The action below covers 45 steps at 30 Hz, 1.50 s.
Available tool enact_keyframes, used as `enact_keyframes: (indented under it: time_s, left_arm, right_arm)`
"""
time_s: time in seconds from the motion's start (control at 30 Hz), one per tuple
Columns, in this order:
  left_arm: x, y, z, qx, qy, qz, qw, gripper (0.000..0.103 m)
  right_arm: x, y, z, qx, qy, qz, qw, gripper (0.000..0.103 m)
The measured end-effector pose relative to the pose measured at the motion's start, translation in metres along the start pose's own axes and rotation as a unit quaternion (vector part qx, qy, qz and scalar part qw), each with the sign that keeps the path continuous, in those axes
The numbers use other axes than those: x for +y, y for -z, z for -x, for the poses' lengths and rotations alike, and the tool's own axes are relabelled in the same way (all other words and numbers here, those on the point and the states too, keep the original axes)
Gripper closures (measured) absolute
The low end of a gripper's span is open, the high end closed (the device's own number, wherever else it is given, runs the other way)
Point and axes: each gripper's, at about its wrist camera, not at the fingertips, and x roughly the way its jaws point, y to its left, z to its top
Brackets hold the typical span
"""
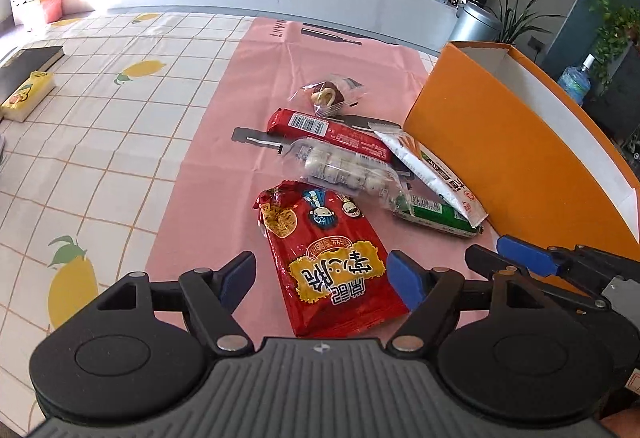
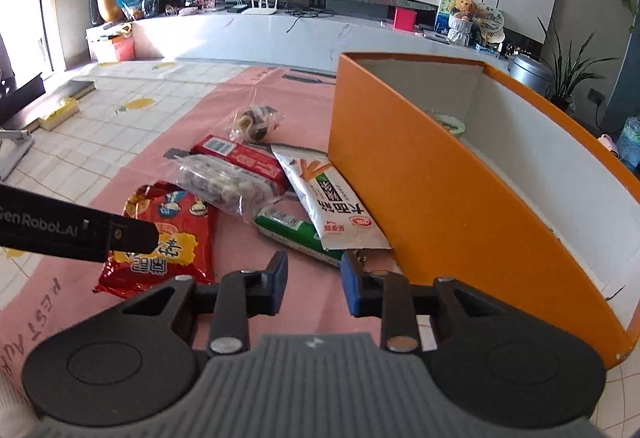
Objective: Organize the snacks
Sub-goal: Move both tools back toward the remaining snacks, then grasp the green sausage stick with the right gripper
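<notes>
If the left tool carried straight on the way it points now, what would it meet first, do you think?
Most likely the red snack bag, which lies between the open left tool's fingers already. How high the tool sits above it is unclear.

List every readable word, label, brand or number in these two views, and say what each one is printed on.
"Gen Robot.AI", first letter cut off: left gripper's arm.
"REST AUR", cut off: pink mat.
"大面筋": white snack packet.
Large yellow-panel characters on the red snack bag: upside down, not surely readable.
Barcode digits on the red bar packet and green packet: too small.
Faint print at the mat's far edge: too blurred.
</notes>
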Motion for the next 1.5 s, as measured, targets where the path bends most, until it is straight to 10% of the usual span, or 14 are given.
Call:
enact_keyframes:
  time_s: [0.57,0.97,1.3,1.5]
  left_arm:
    - [-0.013,-0.011,-0.041,0.027,-0.04,0.004,0.9988,0.01]
    - [0.016,-0.006,-0.026,0.023,-0.067,-0.03,0.997,0.011]
    - [0.041,-0.001,-0.013,0.013,-0.058,-0.049,0.997,0.01]
    - [0.05,-0.001,-0.014,0.003,-0.037,-0.026,0.999,0.01]
  right_arm:
    - [-0.016,-0.012,-0.056,0.038,0.003,-0.026,0.999,0.051]
    - [0.017,0.0,-0.038,0.033,-0.011,0.018,0.999,0.084]
    - [0.047,0.007,-0.019,0.012,-0.075,0.036,0.996,0.086]
    - [0.045,-0.002,-0.016,-0.022,-0.056,0.048,0.997,0.063]
